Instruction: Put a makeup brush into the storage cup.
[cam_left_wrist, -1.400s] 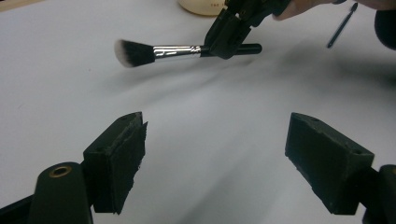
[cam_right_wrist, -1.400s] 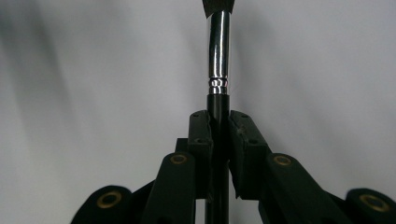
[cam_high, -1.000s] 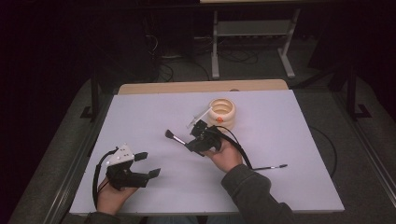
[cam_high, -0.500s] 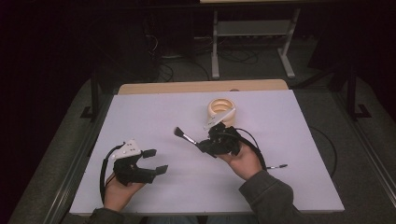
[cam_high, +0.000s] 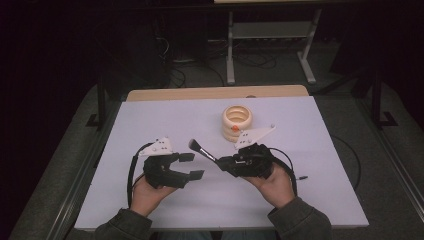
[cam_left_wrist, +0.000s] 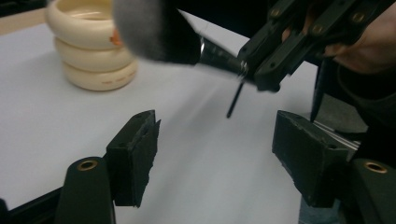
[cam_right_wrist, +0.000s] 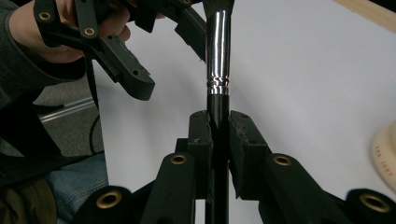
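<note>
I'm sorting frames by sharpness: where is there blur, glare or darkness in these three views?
High view: the white table is evenly lit, the room behind nearly black. Left gripper view: the brush head is close and soft; the stacked cream rings slightly blurred. Right gripper view: the brush's metal ferrule carries bright glare streaks, and the right claw shut on the handle is sharp.

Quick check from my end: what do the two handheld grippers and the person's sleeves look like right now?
Both grippers, the left gripper and the right gripper, are black linkage frames with brass-coloured rivets and blocky black foam-like pads. Each carries a pale three-cornered plate on top and trails a black cable. The sleeves are dark grey-green.
</note>
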